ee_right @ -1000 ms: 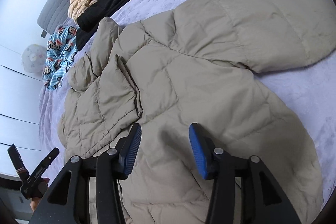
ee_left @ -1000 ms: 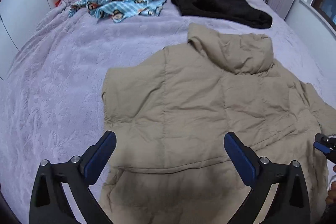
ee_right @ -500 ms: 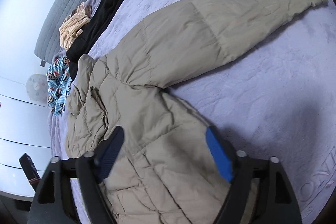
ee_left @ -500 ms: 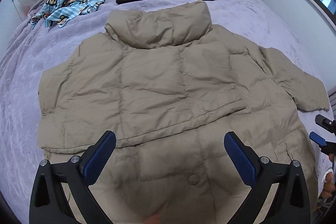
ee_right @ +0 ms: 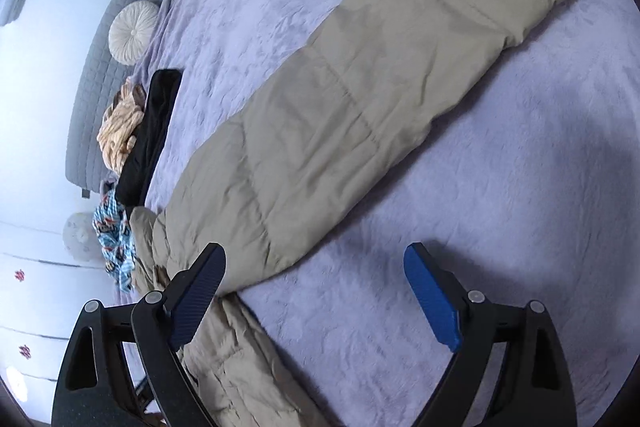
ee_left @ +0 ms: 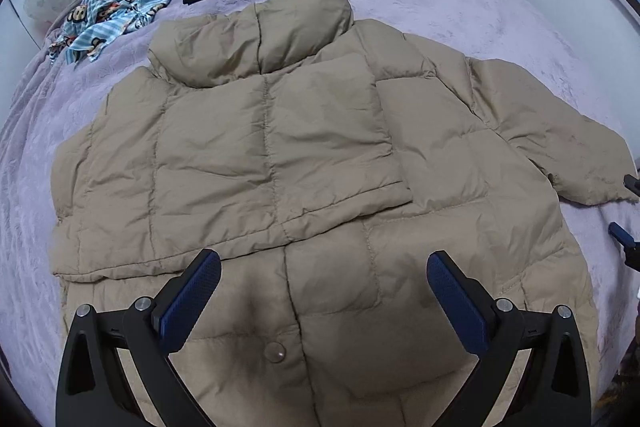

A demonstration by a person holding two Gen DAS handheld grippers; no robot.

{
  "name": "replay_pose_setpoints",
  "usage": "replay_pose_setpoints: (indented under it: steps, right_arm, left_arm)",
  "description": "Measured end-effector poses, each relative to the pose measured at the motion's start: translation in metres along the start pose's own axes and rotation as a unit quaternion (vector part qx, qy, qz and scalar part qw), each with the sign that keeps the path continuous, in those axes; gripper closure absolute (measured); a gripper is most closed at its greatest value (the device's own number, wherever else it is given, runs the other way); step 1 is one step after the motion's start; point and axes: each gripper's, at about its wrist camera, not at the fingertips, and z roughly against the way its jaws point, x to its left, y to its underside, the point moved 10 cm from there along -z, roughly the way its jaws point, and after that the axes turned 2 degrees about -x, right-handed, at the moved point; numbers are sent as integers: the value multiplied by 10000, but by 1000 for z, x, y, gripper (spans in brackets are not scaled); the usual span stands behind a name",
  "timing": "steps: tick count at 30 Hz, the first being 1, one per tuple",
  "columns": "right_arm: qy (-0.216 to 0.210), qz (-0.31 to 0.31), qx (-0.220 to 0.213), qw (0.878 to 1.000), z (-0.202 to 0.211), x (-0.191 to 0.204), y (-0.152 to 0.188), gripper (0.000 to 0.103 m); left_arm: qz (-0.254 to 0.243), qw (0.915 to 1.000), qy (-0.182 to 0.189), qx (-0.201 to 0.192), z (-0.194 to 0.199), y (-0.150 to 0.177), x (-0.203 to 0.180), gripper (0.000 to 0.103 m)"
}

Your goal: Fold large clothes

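Puffer jacket (ee_left: 280, 155) lies flat on the bed (ee_right: 460, 227): light, soft, slippery. Both my tongs, left (ee_left: 324, 291) and right (ee_right: 316, 287), gape empty; I'd grip the outstretched sleeve (ee_right: 360, 99) cuff.

Tan quilted puffer jacket (ee_left: 280, 155) flat on the purple bedspread (ee_left: 460, 7), collar toward the headboard, one side folded across the front, other sleeve (ee_right: 360, 99) stretched out straight, snap button showing
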Motion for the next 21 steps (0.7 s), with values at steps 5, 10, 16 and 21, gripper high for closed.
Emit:
replay_pose_setpoints:
  steps: [5, 10, 16, 21]
  right_arm:
    - [-406, -995, -258, 9939, -6, -33, -51, 11]
    - [-1118, -2098, -482, 9701, -14, -45, -89, 11]
    - [-1352, -2827, -366, 9489, -30, -40, -103, 91]
    - [-1496, -1813, -408, 9711, -22, 27, -107, 91]
  left_arm:
    - [83, 9999, 54, 79, 0, -3, -11, 0]
    - [231, 9996, 123, 50, 2, -17, -16, 0]
    - [472, 9987, 82, -171, 11, -34, 0, 0]
    - [619, 9969, -230, -423, 22, -41, 42, 0]
